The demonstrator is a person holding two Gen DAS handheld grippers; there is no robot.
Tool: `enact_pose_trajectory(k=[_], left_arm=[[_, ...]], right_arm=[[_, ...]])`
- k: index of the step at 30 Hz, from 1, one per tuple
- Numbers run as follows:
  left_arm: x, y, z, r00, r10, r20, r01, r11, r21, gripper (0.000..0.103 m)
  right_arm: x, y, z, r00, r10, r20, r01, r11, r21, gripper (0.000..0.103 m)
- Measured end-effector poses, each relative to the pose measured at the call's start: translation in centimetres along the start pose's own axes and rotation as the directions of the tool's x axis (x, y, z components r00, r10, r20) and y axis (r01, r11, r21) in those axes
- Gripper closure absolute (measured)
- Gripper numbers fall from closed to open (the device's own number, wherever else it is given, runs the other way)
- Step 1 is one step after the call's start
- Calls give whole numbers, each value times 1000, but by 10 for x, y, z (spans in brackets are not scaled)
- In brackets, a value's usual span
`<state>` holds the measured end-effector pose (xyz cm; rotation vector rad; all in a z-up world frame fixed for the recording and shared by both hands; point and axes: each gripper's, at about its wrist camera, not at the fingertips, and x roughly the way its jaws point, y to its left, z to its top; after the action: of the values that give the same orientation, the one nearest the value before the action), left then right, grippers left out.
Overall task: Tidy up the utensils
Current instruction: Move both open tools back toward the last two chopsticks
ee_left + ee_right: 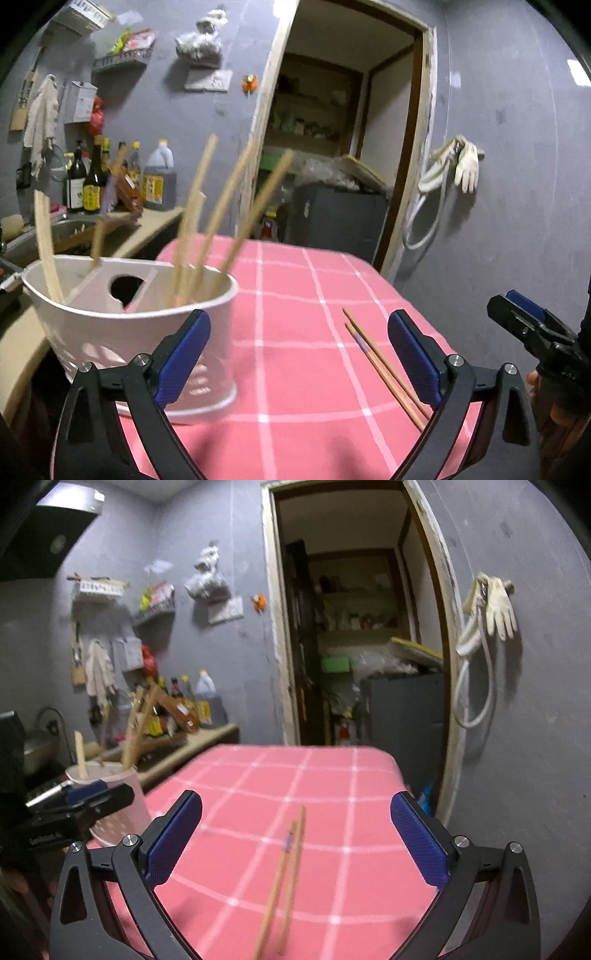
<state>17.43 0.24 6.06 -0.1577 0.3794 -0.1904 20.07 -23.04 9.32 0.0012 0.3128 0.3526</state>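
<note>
Left wrist view: our left gripper (297, 354) is spread wide, empty, above the pink checked tablecloth (295, 295). Two chopsticks (380, 363) lie just inside its right finger. The white holder (140, 328), farther left, contains upright chopsticks. Our right gripper (295, 836) is likewise spread, over the pair.

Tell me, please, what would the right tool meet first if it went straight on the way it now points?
Most likely the pair of chopsticks lying on the pink checked tablecloth. They sit between the open fingers of the right tool, straight ahead and slightly below. Depth is unclear, so it might pass just over them.
</note>
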Motion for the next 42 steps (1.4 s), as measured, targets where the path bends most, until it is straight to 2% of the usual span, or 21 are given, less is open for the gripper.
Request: enact_pose_trajectory(k=[7,13,15,23,29,32,36,40,42], left_arm=[[27,-24,-17,994,-5,-105,7,1000,18,9],[52,-28,-30,974,8,-225,-5,1000,13,9],[58,-26,-32,966,25,-257,-24,1000,6,9],[77,-18,-39,930,21,-366,-32,999,-25,9],[85,-18,-38,912,-5,-410,-9,999,-32,10],[90,-17,-38,903,-21,-429,2,999,-45,13],[99,-17,-37,886,-53,-461,26,998,-65,28],[108,-21,-36,874,-79,-479,47,996,-78,35],[112,-24,-33,871,-101,-480,68,994,-85,40]], right_arm=[[17,-20,-19,988,-18,-151,15,1000,-19,0],[38,-26,-36,955,1,-295,-14,999,-42,0],[46,-26,-42,941,8,-337,-27,998,-52,3],[74,-22,-57,873,57,-485,-94,994,-52,39],[93,-17,-63,825,93,-557,-150,987,-58,53],[99,-16,-61,819,96,-566,-160,985,-65,60],[106,-21,-58,817,102,-568,-162,985,-57,71],[111,-30,-56,818,101,-566,-151,988,-43,91],[112,-36,-56,818,103,-566,-145,989,-30,95]])
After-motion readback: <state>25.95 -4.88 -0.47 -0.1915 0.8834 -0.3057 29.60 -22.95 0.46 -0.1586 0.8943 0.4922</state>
